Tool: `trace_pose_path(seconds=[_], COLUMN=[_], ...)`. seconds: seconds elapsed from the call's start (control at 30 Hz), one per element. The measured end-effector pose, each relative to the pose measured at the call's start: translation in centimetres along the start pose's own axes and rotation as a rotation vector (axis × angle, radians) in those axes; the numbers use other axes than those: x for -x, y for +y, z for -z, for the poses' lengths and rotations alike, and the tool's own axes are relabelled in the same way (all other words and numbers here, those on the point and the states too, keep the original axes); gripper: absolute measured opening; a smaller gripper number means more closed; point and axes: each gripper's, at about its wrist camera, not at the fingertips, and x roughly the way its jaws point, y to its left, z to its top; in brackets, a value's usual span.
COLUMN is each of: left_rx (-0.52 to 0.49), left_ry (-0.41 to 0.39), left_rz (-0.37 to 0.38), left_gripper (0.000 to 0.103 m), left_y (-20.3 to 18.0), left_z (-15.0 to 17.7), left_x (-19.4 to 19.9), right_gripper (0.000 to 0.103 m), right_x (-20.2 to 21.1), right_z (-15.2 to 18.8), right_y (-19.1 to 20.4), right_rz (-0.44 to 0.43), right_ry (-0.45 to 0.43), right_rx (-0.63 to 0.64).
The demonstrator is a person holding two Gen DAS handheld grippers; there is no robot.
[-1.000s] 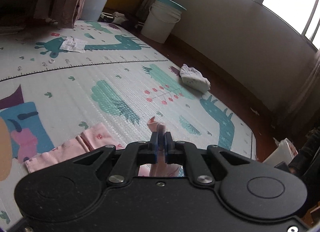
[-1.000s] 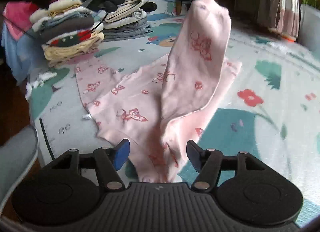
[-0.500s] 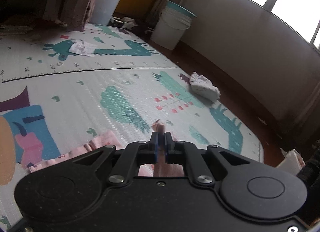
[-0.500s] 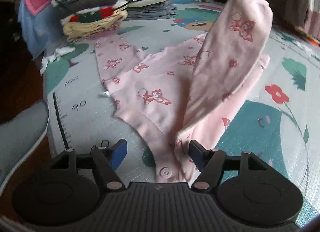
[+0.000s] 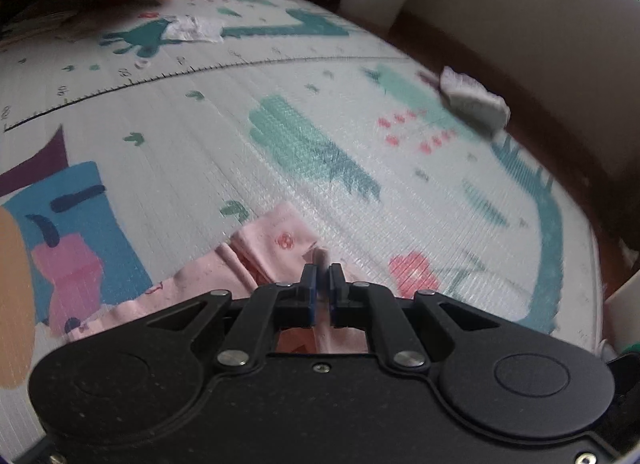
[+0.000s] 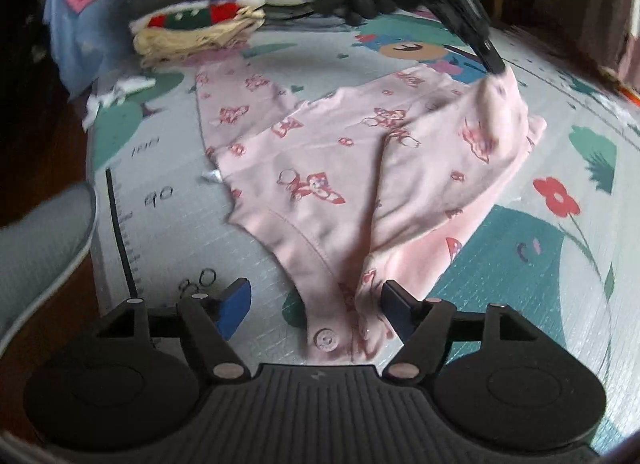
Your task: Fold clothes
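Left wrist view: the left gripper has its fingers pinched almost together on a fold of the pink garment, low over the play mat. A crumpled white cloth lies near the mat's far edge.

Right wrist view: the right gripper has its fingers spread wide, holding nothing, either side of the garment's snap-button end. The garment lies spread on the mat, one corner lifted by the left gripper. Folded clothes are stacked beyond.

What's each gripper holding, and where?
Left gripper pinches the pink bodysuit by a sleeve cuff. Right gripper holds nothing, fingers apart.
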Motion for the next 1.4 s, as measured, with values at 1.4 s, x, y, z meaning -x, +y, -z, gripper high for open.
trace_pose_path(seconds=[1.4], left_rx=[-0.058], left_ry=[0.039], left_rz=[-0.160], left_gripper=[0.023], left_y=[-2.2], left_z=[0.2], left_x=[-2.3], right_gripper=[0.036], right_x=[-1.3], right_z=[-0.7], right_y=[-5.6], right_rz=[-0.035], right_ry=[-0.084], right_rx=[-0.235])
